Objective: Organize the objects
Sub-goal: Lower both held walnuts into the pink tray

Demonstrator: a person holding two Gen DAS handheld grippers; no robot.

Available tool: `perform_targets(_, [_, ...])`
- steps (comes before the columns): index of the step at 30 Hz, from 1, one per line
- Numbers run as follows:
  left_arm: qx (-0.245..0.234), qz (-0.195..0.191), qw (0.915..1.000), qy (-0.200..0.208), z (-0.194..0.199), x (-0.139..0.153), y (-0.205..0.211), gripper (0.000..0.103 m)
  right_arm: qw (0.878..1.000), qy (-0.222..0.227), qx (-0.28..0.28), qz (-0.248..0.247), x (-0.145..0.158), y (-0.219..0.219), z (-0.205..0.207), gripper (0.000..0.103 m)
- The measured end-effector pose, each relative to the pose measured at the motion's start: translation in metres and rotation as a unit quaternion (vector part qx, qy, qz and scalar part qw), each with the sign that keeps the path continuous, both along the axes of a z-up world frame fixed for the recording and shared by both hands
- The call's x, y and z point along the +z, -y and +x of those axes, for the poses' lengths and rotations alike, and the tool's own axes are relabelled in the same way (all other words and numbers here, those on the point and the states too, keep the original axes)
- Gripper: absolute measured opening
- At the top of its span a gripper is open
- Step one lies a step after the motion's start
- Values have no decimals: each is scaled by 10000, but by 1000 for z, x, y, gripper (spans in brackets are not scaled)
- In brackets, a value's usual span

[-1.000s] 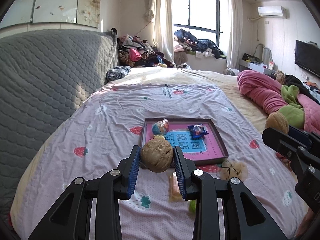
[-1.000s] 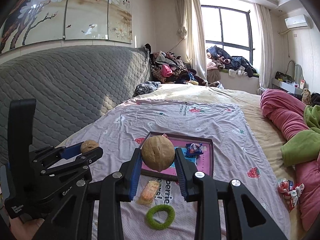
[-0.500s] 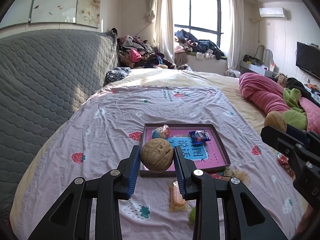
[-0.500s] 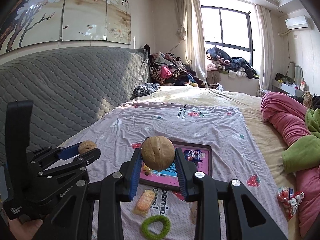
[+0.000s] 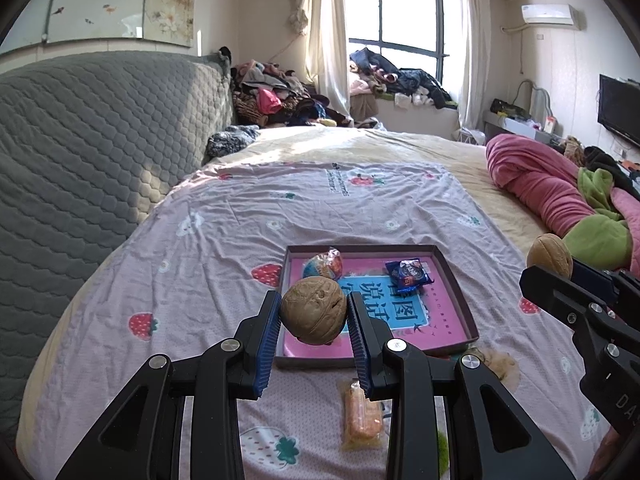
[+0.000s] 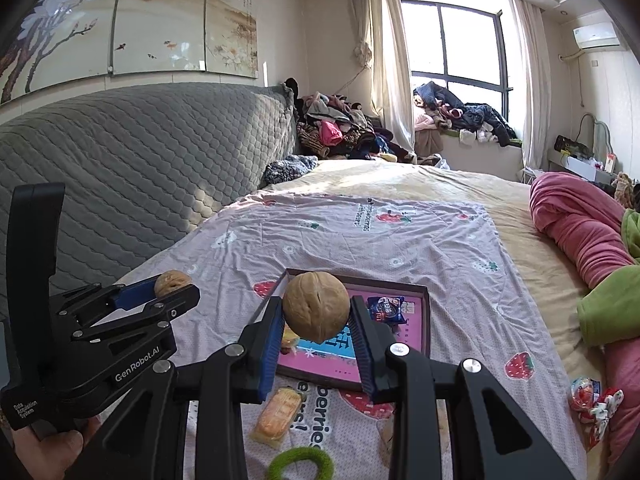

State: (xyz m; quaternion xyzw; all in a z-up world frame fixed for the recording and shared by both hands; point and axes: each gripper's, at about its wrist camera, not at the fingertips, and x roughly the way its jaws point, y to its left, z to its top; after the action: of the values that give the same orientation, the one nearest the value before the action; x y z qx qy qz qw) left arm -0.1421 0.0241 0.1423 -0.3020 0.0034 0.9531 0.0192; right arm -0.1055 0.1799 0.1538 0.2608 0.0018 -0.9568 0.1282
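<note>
Left gripper (image 5: 314,334) clamped on a walnut (image 5: 313,310), blue pads pressed to both sides of the shell, nut held above the near-left corner of the tray (image 5: 460,304). Right gripper (image 6: 316,338) likewise closed on a second walnut (image 6: 316,306), seam facing the camera, held over the tray's near-left part. Both nuts carried off the bedding, neither touching the tray. Inside the tray: pink lining with a blue printed panel, an orange-and-blue wrapped snack (image 5: 325,264) at the far left, a blue candy packet (image 5: 409,274) toward the far right. Just in front of the tray on the sheet: an orange wrapped biscuit (image 5: 360,416), and nearer still a green hair tie (image 6: 300,465). Off to the right, near the pink quilt (image 6: 576,224), a red-and-white wrapped sweet (image 6: 592,398). Underneath everything, a lilac strawberry-print sheet (image 5: 240,248) spread over a bed, grey quilted headboard (image 5: 88,136) on the left. Further back: heaped clothes by a bright window (image 5: 396,16), cream curtains, an air conditioner high on the right wall, a dark television beside it.
</note>
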Motion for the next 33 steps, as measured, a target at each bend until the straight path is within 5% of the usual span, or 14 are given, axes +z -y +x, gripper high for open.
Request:
perform_targets(17, [-324, -119, 9994, 28, -71, -23, -43, 34, 9997, 33, -209, 113, -17, -28, -59, 33])
perform_targets(33, [-248, -84, 9989, 398, -144, -91, -52, 34, 9986, 404, -289, -206, -84, -45, -125, 33])
